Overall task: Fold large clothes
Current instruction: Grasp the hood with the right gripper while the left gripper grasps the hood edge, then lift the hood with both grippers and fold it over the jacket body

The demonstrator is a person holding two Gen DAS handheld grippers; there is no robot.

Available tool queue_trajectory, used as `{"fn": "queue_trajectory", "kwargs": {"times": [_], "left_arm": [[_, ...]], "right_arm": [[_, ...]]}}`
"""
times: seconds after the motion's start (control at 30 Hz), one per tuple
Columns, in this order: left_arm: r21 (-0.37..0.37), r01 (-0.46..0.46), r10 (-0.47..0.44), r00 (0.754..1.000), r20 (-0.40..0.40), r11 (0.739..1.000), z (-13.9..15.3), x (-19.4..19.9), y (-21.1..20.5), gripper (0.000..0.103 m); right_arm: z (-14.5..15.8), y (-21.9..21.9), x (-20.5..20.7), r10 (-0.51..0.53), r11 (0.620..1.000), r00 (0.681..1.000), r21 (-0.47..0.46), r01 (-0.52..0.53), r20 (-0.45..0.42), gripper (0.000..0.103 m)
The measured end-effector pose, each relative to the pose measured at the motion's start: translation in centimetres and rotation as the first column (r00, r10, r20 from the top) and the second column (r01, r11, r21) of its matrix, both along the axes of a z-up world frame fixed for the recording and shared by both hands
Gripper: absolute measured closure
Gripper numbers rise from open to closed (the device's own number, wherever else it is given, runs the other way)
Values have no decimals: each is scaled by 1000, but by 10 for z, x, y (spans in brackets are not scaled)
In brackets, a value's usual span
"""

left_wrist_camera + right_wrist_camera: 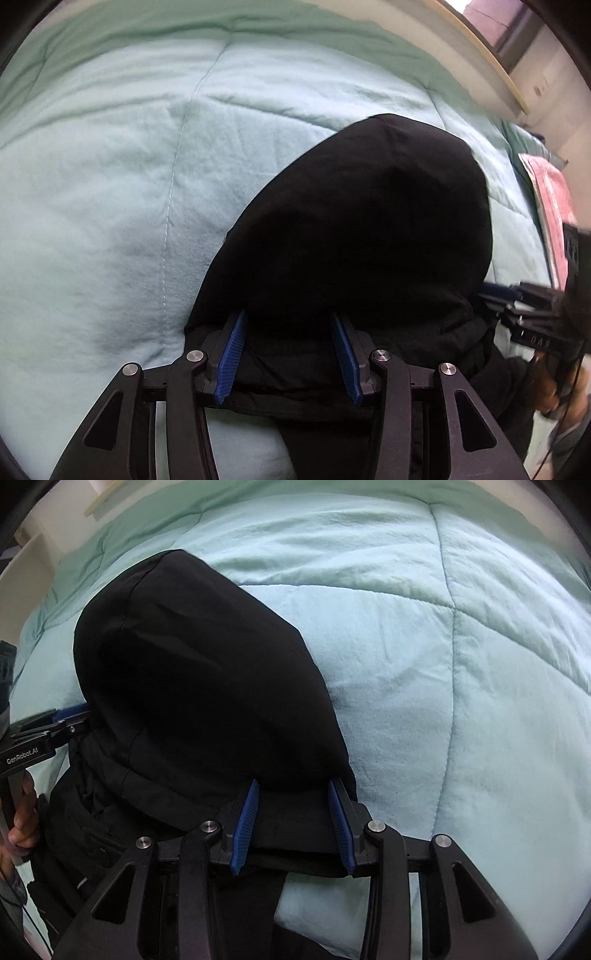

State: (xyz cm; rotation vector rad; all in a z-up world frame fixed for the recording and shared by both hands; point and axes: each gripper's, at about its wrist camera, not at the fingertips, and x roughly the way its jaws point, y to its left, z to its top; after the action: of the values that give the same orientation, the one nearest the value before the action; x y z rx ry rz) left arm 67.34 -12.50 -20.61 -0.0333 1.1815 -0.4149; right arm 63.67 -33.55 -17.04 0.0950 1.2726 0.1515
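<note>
A plain black garment [362,221] lies on a pale mint quilt [110,184] with stitched seams; beside the garment, a pink cloth [550,192].

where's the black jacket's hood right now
The hood lies flat on the light green quilt, right of centre in the left wrist view, just beyond both grippers.

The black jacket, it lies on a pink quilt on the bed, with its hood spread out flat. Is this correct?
Not quite: the quilt under the black jacket is pale mint green, not pink, as the right wrist view shows. The hood does lie spread out flat on it.
</note>
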Motion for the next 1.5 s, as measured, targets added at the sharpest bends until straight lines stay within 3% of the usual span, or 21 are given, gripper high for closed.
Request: {"fn": "queue_trajectory", "kwargs": {"times": [0.07, 0.2, 0.27, 0.33, 0.57, 0.77, 0.83, 0.9, 0.97, 1.1, 1.13, 1.17, 1.23, 1.33, 1.5], "left_arm": [[13, 27, -27, 999, 29, 1000, 18, -7, 1, 55], [-26, 68, -65, 991, 116, 997, 68, -11, 10, 53], [-60, 80, -71, 988, 138, 995, 85, 0, 14, 35], [-65, 77, -66, 985, 157, 995, 93, 15, 15, 35], [-106, 17, -8, 997, 79, 994, 72, 50, 24, 35], [-143, 54, -59, 998, -29, 988, 33, 74, 8, 35], [-195, 76, -89, 994, -61, 978, 29, 85, 2, 35], [-252, 86, -114, 989, -97, 964, 23, 94, -3, 35], [-280, 76, -117, 984, -132, 957, 16, 103, -7, 35], [-276, 72, -122, 978, -169, 959, -1, 109, -19, 39], [-266, 84, -130, 979, -159, 960, -2, 107, -22, 56], [-256, 98, -139, 979, -148, 962, -1, 103, -25, 71], [-263, 125, -159, 981, -112, 957, 9, 90, -26, 81], [-275, 159, -179, 982, -51, 948, 36, 64, -19, 85], [-278, 220, -210, 975, 68, 935, 96, -3, -7, 85]], "right_arm": [[13, 1, 3, 28, 999, 1000, -21, -28, -2, 62], [56, 1, 13, 68, 998, 995, 1, -69, 75, 61], [72, 1, 32, 79, 996, 991, 22, -82, 104, 61], [79, 2, 51, 91, 996, 989, 11, -93, 117, 61], [55, 5, 119, 112, 986, 992, 118, -117, 50, 61], [33, 3, 122, 85, 979, 996, 185, -88, 23, 61], [31, 0, 120, 86, 975, 996, 204, -89, 26, 61], [30, -2, 119, 100, 973, 995, 205, -103, 25, 55], [29, -3, 119, 120, 974, 993, 188, -122, 21, 42], [13, 2, 120, 148, 969, 989, 203, -141, -23, 38], [12, 3, 120, 148, 971, 989, 196, -140, -27, 44], [12, 5, 117, 153, 970, 988, 194, -146, -20, 67], [20, 11, 107, 168, 970, 986, 176, -168, 20, 80], [48, 18, 81, 184, 972, 978, 130, -196, 97, 89], [115, 33, 8, 207, 972, 952, 60, -226, 227, 91]]}}
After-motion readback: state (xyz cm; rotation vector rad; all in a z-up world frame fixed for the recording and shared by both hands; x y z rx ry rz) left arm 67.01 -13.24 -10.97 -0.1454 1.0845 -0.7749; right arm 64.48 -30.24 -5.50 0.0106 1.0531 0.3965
